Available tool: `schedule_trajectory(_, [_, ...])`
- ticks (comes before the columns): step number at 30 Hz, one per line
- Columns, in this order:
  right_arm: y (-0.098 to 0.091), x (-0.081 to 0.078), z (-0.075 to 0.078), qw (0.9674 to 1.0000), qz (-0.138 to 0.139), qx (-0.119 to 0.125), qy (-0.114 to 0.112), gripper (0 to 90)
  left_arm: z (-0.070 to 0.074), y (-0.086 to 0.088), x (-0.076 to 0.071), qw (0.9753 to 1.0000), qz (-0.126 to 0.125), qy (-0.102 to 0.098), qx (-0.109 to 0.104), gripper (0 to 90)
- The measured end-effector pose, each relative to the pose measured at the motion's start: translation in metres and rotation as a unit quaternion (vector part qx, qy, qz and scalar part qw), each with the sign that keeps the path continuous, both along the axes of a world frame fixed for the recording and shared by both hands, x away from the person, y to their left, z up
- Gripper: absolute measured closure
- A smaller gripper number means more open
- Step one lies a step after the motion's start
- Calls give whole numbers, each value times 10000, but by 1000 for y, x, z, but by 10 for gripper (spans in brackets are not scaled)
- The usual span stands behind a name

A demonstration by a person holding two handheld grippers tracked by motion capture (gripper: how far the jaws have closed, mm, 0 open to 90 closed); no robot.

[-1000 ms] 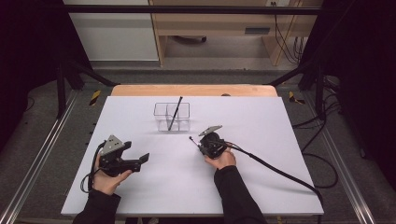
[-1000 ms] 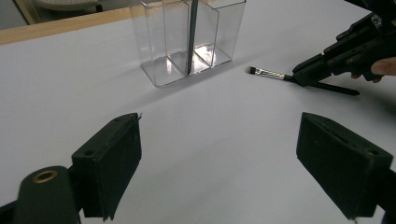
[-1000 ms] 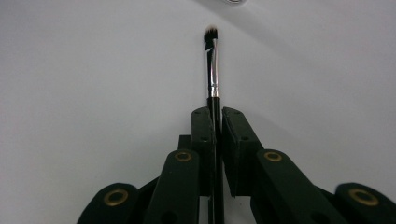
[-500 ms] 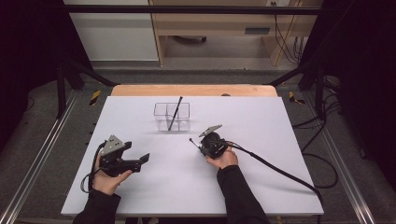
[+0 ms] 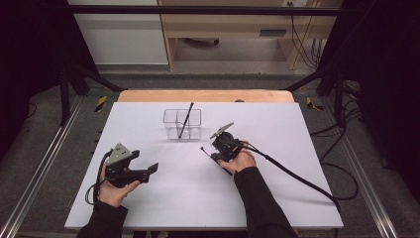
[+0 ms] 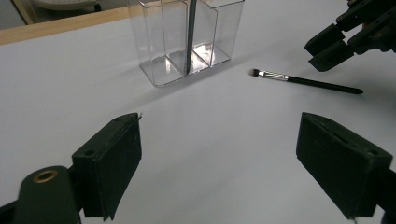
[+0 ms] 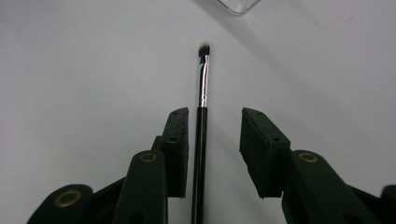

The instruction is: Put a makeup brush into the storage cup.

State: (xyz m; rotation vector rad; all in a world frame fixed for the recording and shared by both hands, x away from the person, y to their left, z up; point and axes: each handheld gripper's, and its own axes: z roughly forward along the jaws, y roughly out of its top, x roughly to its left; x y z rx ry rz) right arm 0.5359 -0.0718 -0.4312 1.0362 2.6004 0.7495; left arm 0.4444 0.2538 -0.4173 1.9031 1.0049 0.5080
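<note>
Jaws of the right hand-held gripper (image 7: pixel 212 154), just opening, straddle the makeup brush (image 7: pixel 201 121) on the table (image 5: pixel 297 148), probably releasing it; the left hand-held gripper (image 6: pixel 224 163) idles spread.

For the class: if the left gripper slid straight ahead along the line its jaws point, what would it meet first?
Probably the clear divided organizer, which stands ahead of the open left gripper across bare white table. The makeup brush lies off to the right, though depth is hard to judge.

Brush (image 7: pixel 201 121): black handle, silver ferrule, dark brown tip. Organiser (image 5: pixel 182 124): clear, w/ dark brush inside. Table (image 5: pixel 297 148): plain white, wood-coloured back edge. Both grippers (image 5: pixel 130 171) (image 5: pixel 223 146): black, brass rivets, grey top plates.
</note>
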Motion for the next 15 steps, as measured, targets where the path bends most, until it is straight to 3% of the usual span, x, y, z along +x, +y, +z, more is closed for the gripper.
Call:
schedule_trajectory(9, [10,6,-15,9987,55,-294,421,656,-1,0,1,10000,-5,23,14,133])
schedule_trajectory(15, [11,7,-20,9977,99,-359,562,699,-1,-1,1,10000,-11,38,35,133])
